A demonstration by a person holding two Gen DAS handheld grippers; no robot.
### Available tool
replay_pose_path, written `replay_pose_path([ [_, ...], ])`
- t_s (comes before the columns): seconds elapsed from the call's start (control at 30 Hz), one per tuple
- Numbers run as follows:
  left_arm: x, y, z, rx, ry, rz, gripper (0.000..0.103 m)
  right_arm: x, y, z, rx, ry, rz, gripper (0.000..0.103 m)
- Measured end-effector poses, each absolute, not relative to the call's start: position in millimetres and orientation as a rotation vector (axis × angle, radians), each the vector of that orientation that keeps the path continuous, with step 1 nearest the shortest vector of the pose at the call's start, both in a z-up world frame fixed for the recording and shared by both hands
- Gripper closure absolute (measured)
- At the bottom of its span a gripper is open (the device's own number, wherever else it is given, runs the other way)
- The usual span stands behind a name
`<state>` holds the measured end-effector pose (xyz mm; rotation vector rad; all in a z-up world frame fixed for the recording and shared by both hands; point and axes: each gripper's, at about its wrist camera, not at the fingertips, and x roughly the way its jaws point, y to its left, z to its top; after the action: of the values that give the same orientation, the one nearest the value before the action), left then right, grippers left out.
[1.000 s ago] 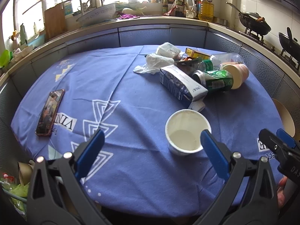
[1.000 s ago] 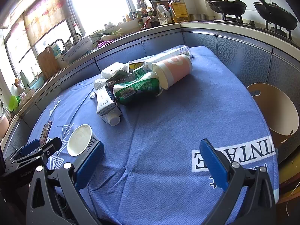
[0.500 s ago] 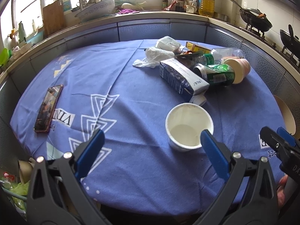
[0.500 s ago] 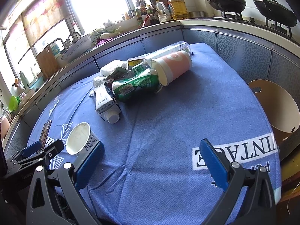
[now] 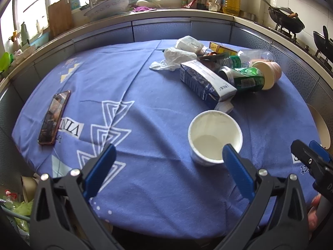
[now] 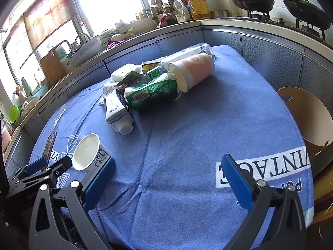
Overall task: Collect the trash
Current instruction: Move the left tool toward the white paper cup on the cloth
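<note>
Your left gripper [image 5: 168,156] was spread wide above the near edge of the table, nothing between its blue pads. Its right pad [image 5: 237,166] sat just beside the white paper cup [image 5: 215,135], which stood upright on the blue tablecloth [image 5: 124,79]; whether pad and cup touched, I could not tell from this angle. Your right gripper [image 6: 166,173] was also wide open and empty, over bare cloth near the printed lettering.

Beyond the cup lay the trash pile: a milk carton [image 5: 206,82] on its side just behind the cup, a green can [image 5: 243,78] against it, a pink cup [image 6: 192,71] tipped over, and a crumpled white bag [image 5: 177,57]. A phone [image 5: 54,117] lay well apart near the left edge. You had open cloth between phone and cup. A tan bin [image 6: 306,114] stood off the table's right edge.
</note>
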<state>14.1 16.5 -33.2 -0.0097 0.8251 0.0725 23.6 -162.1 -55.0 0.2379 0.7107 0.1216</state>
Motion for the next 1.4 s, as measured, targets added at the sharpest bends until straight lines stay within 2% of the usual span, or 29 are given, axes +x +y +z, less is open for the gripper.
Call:
replay_pose_path([
  [0.4, 13.0, 20.7, -39.0, -0.027, 0.852, 0.067, 0.005, 24.7, -156.5, -58.6, 0.24, 0.712, 0.141, 0.003],
  [1.13, 12.6, -26.7, -50.8, 0.105, 0.892, -0.104, 0.005, 20.5, -173.8, -63.2, 0.286, 0.716, 0.102, 0.003],
  [1.4, 12.6, -33.8, -53.5, 0.127, 0.904, -0.119, 0.005, 23.9, -178.5, -67.3, 0.33, 0.775, 0.107, 0.003],
])
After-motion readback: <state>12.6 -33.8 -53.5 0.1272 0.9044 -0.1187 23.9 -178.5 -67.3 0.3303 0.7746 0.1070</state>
